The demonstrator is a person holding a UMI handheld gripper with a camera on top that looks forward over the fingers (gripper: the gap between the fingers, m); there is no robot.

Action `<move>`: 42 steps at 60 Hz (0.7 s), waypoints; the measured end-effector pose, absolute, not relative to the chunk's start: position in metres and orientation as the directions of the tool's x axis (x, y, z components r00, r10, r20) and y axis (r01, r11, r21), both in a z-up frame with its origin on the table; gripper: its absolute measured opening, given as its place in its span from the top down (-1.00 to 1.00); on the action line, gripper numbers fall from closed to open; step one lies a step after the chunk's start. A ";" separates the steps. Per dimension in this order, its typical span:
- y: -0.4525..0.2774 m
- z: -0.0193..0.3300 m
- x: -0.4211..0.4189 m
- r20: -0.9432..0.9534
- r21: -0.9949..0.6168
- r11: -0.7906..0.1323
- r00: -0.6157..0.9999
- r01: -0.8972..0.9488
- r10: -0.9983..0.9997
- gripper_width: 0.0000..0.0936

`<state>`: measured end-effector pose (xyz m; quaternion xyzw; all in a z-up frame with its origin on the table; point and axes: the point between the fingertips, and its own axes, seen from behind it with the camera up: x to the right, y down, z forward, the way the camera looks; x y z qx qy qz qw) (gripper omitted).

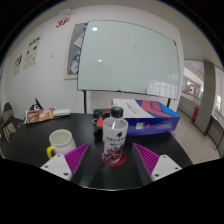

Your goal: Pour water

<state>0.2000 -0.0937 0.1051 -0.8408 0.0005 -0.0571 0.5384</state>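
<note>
The gripper is getting ready to grab the water bottle.

A big whiteboard (128,58) is hanging on the wall behind the water bottle (115,140). The dark table (110,172) is holding the bottle, with a blue box (150,112) behind it and a white cup (61,140) off to one side. The gripper (113,158) is keeping its fingers wide, with the bottle standing between them, not squeezed. I think no pouring is happening yet.

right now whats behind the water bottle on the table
Behind the bottle a blue box lies on the table, a whiteboard beyond. The bottle hides the box's near left end.
</note>
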 end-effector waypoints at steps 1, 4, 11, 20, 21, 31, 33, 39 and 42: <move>-0.104 0.110 0.196 0.095 -0.904 -0.423 0.993 0.059 -0.065 -0.80; -0.128 0.123 0.187 0.094 -0.903 -0.426 0.993 0.056 -0.069 -0.80; -0.186 0.150 0.166 0.091 -0.899 -0.435 0.993 0.047 -0.082 -0.80; -0.253 0.177 0.140 0.101 -0.895 -0.442 0.991 0.053 -0.087 -0.81; -0.259 0.179 0.138 0.107 -0.896 -0.439 0.990 0.058 -0.088 -0.80; -0.306 0.199 0.124 0.130 -0.899 -0.430 0.987 0.080 -0.089 -0.80; -0.313 0.201 0.123 0.123 -0.899 -0.432 0.988 0.070 -0.097 -0.80; -0.324 0.206 0.124 0.115 -0.899 -0.435 0.986 0.051 -0.120 -0.80; -0.328 0.209 0.124 0.109 -0.902 -0.430 0.986 0.044 -0.129 -0.80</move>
